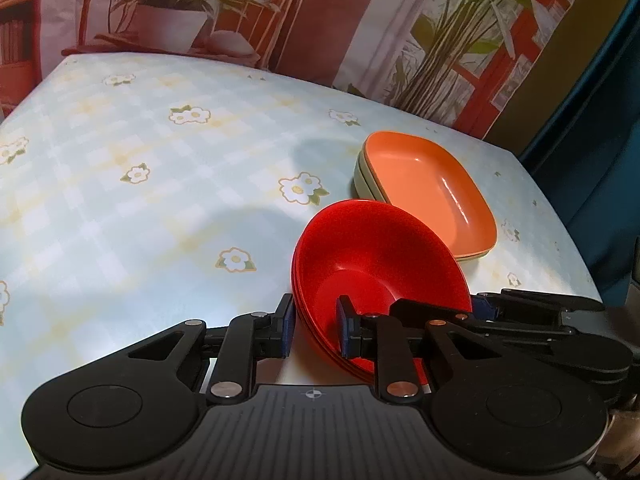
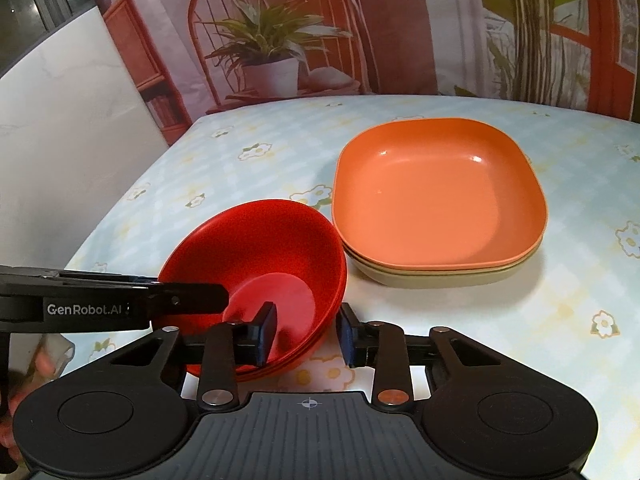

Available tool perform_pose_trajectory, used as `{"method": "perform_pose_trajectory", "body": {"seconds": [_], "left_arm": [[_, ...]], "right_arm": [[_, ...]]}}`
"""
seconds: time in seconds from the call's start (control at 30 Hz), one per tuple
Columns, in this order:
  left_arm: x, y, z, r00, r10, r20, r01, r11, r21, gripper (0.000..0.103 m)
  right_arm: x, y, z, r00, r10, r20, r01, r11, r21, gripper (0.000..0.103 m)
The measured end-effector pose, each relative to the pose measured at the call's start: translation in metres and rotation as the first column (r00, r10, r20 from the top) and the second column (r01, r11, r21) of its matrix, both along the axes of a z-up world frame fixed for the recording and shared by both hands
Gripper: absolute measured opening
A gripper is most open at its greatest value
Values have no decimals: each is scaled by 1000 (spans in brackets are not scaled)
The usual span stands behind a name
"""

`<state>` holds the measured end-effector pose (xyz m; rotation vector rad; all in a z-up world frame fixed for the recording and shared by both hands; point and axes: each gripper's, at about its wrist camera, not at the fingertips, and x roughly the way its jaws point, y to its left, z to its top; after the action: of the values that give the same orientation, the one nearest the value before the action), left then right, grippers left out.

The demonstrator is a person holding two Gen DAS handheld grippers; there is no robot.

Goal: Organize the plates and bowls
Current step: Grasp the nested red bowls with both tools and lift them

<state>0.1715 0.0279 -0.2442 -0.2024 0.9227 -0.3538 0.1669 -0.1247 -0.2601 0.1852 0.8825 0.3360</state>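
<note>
A stack of red bowls [image 1: 372,248] [image 2: 260,248] stands on the flowered tablecloth near the table's front edge. My left gripper [image 1: 316,328] is shut on the stack's left wall, one pad inside and one outside. My right gripper [image 2: 306,332] is shut on the stack's right wall in the same way. Each gripper also shows in the other's view, the right gripper [image 1: 460,306] and the left gripper [image 2: 180,286], both at the rim. Just behind and to the right of the bowls, an orange square plate [image 1: 432,188] [image 2: 436,196] lies on top of beige plates [image 2: 420,278].
The tablecloth [image 1: 160,160] [image 2: 580,280] stretches bare to the left and behind the dishes. A printed backdrop [image 1: 320,8] with plants hangs along the table's far edge. A white panel [image 2: 60,140] stands left of the table. A hand [image 2: 44,360] shows at lower left.
</note>
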Motion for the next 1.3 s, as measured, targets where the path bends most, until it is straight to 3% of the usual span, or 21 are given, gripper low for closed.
{"method": "perform_pose_trajectory", "body": {"seconds": [0.13, 0.53, 1.3], "left_arm": [[-2, 0, 2, 1000, 5, 3, -5, 1000, 2, 23], [-8, 0, 8, 1000, 21, 7, -21, 1000, 21, 23], [-23, -2, 21, 999, 12, 40, -14, 999, 36, 23]], "right_arm": [[-1, -2, 1, 1000, -12, -2, 12, 1000, 2, 21], [-5, -4, 6, 1000, -13, 5, 13, 1000, 2, 12], [-20, -12, 17, 999, -17, 36, 16, 999, 31, 11]]}}
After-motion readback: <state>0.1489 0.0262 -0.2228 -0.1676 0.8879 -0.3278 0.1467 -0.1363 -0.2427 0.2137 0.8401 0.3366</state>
